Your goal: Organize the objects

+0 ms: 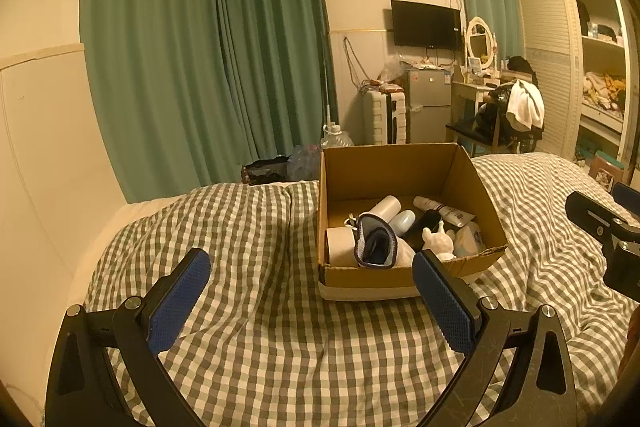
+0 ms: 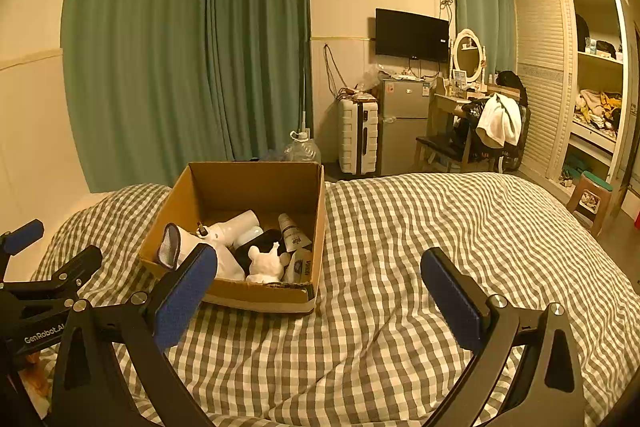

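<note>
clutter is already sitting inside the cardboard box (image 1: 404, 275), which is resting on the checked bedcover (image 1: 260, 307) in the middle of the bed. left tongs (image 1: 310, 301) are gaping wide and carrying nothing, hovering just short of the box's near wall; right tongs (image 2: 318, 301) are likewise spread wide and empty, hanging over bare cover to the right of the box.

inside, a white figurine (image 1: 438, 241) is standing near the front, a grey-edged pouch (image 1: 376, 243) is leaning over a pale roll, and a squeeze tube (image 2: 292, 231) is lying toward the back.

trouble is probably coming from the soft bedding: any push on the box wall is likely tilting or sliding it, since the cover is giving way under it. the torn front edge is looking weak, so gripping there is risking a crumple. reaching in among the crowded things is risking knocking the figurine over, and it looks breakable.
</note>
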